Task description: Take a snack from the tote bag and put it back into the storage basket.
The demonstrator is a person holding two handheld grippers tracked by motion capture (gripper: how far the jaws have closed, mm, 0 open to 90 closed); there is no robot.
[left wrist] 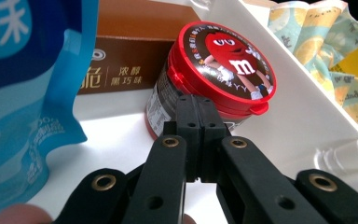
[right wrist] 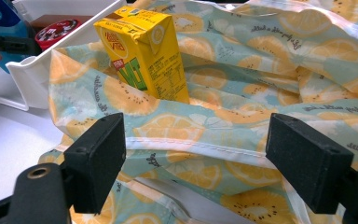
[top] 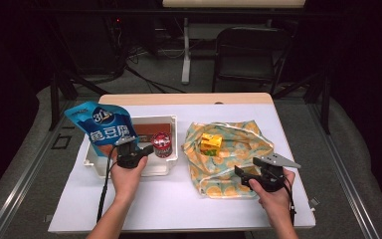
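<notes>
Here the left gripper (left wrist: 199, 116) has its jaws pressed flat together with nothing between them, and just past their tips stands a red-lidded candy jar (left wrist: 216, 77), tilted so its printed lid faces the camera; the jaws cover the jar's lower front, so whether they touch it cannot be told. Behind the jar lies a brown chocolate box (left wrist: 130, 56), its far end cut off by the frame's top. To the gripper's left a blue snack pouch (left wrist: 25, 88) stands close to the lens, blurred, with most of its print out of frame. All three sit in a white tray (top: 156, 168), whose wall rises on the gripper's right side.

The right gripper (right wrist: 196, 163) has its jaws spread wide, one on either side of the near rim of a lemon-print fabric bag (right wrist: 242, 93); the pads do not press on the cloth. Beyond the rim a yellow drink carton (right wrist: 144, 51) stands tilted inside the bag, its base hidden by folds. In the high view the right gripper (top: 252, 175) sits at the bag's near edge.
</notes>
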